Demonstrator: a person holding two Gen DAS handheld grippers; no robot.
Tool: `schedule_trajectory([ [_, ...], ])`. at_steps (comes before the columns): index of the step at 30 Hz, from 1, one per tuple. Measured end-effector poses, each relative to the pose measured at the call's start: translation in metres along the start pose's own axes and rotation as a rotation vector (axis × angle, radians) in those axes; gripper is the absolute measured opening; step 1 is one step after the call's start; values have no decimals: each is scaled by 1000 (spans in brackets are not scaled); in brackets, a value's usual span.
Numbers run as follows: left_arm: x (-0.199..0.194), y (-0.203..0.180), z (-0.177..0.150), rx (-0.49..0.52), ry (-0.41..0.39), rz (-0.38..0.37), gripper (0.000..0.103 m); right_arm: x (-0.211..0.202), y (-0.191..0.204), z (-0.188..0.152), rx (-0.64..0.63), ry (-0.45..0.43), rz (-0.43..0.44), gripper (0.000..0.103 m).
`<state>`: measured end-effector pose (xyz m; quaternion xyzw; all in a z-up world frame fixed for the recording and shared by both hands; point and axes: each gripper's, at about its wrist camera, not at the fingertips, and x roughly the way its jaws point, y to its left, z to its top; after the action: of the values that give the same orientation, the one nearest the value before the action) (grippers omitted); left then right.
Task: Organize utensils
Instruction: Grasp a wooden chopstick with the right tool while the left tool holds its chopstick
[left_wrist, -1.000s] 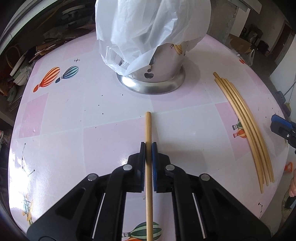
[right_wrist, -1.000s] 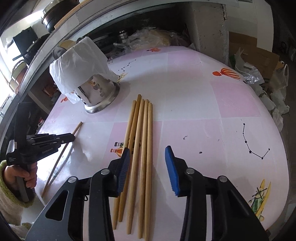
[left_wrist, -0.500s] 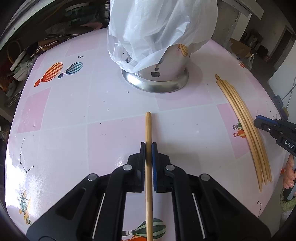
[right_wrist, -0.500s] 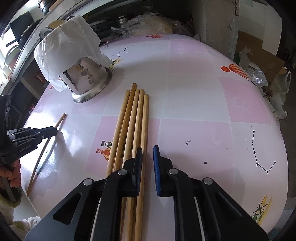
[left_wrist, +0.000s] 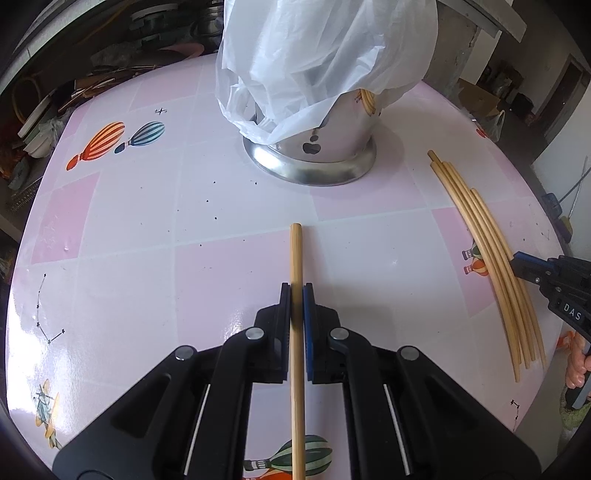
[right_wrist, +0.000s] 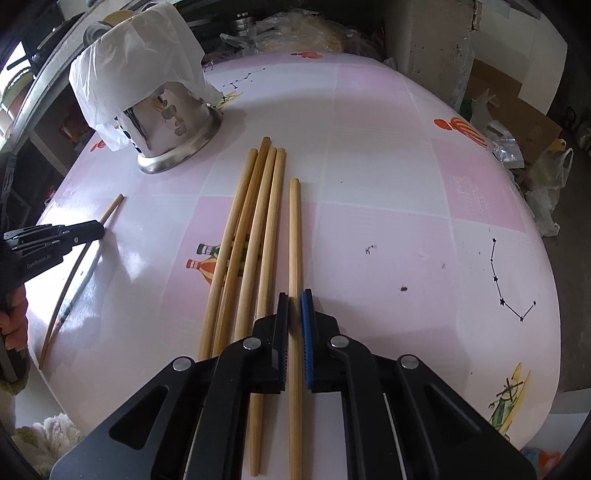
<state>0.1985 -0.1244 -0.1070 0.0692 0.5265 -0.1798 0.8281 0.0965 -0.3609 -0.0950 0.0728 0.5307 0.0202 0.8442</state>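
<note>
A single wooden chopstick (left_wrist: 295, 251) lies along the pink table, and my left gripper (left_wrist: 296, 286) is shut on it near its far end. My right gripper (right_wrist: 294, 295) has its jaws closing on another chopstick (right_wrist: 294, 229), and the pads touch both its sides. That chopstick stands slightly apart to the right of a bundle of several chopsticks (right_wrist: 255, 221) lying side by side. A steel utensil holder (left_wrist: 310, 166) draped with a white plastic bag (left_wrist: 314, 48) stands beyond both grippers. In the right wrist view the left gripper (right_wrist: 99, 230) shows at the left edge.
The round table (left_wrist: 129, 221) has a pink tiled cover printed with balloons. Its edge curves close behind both grippers. Dark shelves with clutter run along the far side, and cardboard boxes and bags (right_wrist: 517, 122) sit on the floor to the right.
The right gripper's jaws have come together around the rightmost chopstick, which now sits apart from the bundle. The left gripper has stayed shut on its chopstick.
</note>
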Motion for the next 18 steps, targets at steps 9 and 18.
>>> schedule_trajectory([
  [9, 1, 2, 1, -5, 5, -11, 6, 7, 9, 19, -61, 16, -44, 16],
  [18, 1, 4, 1, -7, 7, -18, 6, 22, 15, 50, -120, 28, -72, 17],
])
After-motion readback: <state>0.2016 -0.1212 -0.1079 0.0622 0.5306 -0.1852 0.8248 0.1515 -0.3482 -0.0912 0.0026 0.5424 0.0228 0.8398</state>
